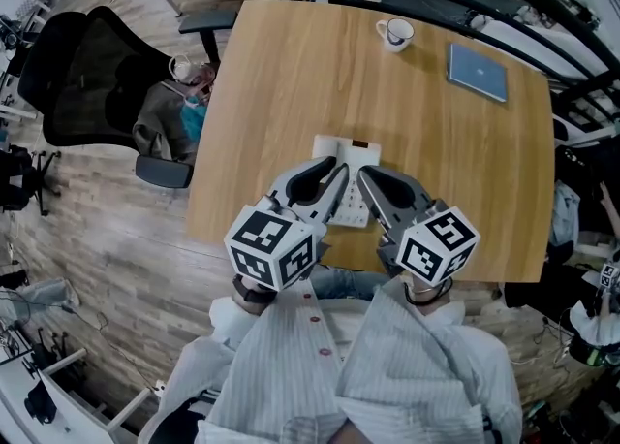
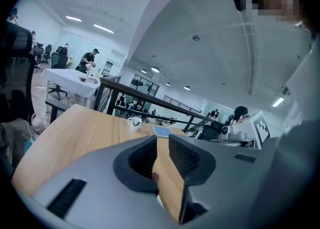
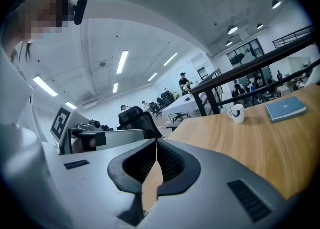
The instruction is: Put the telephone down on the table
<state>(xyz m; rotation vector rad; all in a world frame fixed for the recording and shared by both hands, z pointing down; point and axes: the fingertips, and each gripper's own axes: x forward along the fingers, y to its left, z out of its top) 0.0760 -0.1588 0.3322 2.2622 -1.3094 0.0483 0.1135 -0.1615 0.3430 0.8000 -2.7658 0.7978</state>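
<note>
The white telephone (image 1: 341, 150) lies flat on the wooden table (image 1: 291, 74), near its front edge. Both grippers hover over its near half and hide part of it. My left gripper (image 1: 334, 174) covers the phone's left side. In the left gripper view its jaws (image 2: 162, 140) stand a narrow gap apart, bare tabletop shows through, and nothing is between them. My right gripper (image 1: 369, 176) hangs over the phone's right side. Its jaws (image 3: 156, 144) meet at the tips and hold nothing.
A white cup (image 1: 395, 34) and a blue notebook (image 1: 477, 73) sit at the table's far side. A black office chair (image 1: 92, 79) with clothes and a bag stands left of the table. Black railings and desks lie beyond the far edge.
</note>
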